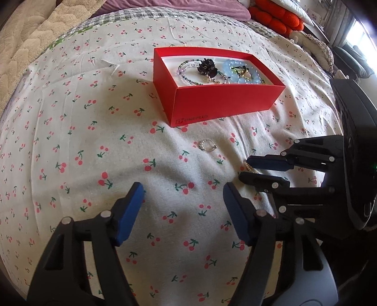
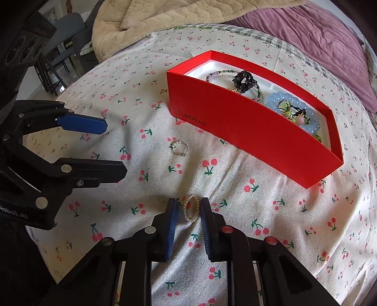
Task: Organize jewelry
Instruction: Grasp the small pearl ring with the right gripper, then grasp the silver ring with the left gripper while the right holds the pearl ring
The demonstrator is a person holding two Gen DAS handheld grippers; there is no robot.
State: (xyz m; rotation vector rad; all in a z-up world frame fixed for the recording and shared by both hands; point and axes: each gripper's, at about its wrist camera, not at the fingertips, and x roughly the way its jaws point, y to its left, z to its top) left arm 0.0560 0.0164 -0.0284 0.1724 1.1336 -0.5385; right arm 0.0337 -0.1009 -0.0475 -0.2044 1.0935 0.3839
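Note:
A red box [image 1: 226, 103] [image 2: 247, 131] on the cherry-print bedspread holds beaded bracelets, a dark flower piece [image 1: 206, 67] [image 2: 243, 80] and a pale blue bead bracelet [image 1: 245, 71] [image 2: 293, 113]. A silver ring [image 1: 207, 145] [image 2: 179, 147] lies on the cloth in front of the box. A small pearl bead ring [image 2: 191, 208] [image 1: 250, 167] stands between the fingers of my right gripper [image 2: 188, 207] [image 1: 245, 168], which are closed in around it. My left gripper [image 1: 182, 194] [image 2: 113, 146] is open and empty, hovering beside the right one.
A beige blanket [image 2: 146, 21] and a purple duvet [image 2: 306, 30] lie behind the box. Orange cushions [image 1: 275, 16] sit at the far right of the bed. Chairs [image 2: 63, 47] stand beyond the bed's edge.

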